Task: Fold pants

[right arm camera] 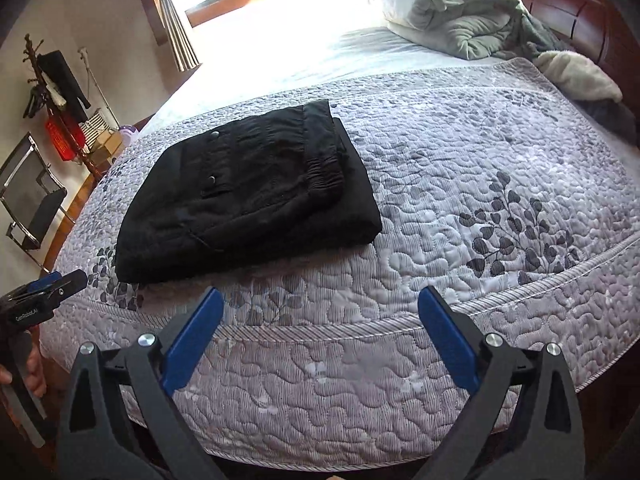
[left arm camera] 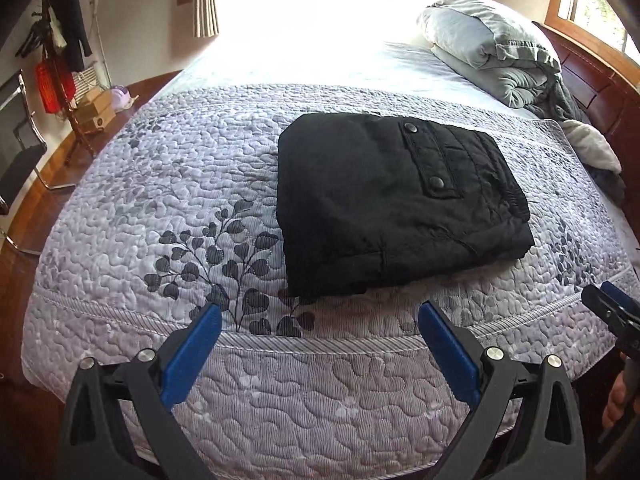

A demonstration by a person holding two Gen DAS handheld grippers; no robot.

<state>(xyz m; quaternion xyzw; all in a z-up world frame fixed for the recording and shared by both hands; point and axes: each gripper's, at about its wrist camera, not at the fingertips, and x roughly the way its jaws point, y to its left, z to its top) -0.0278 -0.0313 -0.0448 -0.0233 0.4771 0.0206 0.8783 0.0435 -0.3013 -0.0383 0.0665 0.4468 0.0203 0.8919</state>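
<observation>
The black pants (left arm camera: 396,200) lie folded into a compact rectangle on the quilted bed, pocket flap with two snaps on top; they also show in the right wrist view (right arm camera: 252,188). My left gripper (left arm camera: 320,312) is open and empty, held back near the bed's front edge, just short of the pants. My right gripper (right arm camera: 320,300) is open and empty, also near the front edge, to the right of the pants. Each gripper shows at the edge of the other's view: the right gripper (left arm camera: 616,312) and the left gripper (right arm camera: 48,286).
The grey leaf-patterned quilt (left arm camera: 160,208) covers the bed. Pillows and a bunched grey blanket (left arm camera: 492,48) lie at the far right by the wooden headboard (right arm camera: 568,8). A coat rack (left arm camera: 60,52), a chair (left arm camera: 20,148) and boxes stand on the floor to the left.
</observation>
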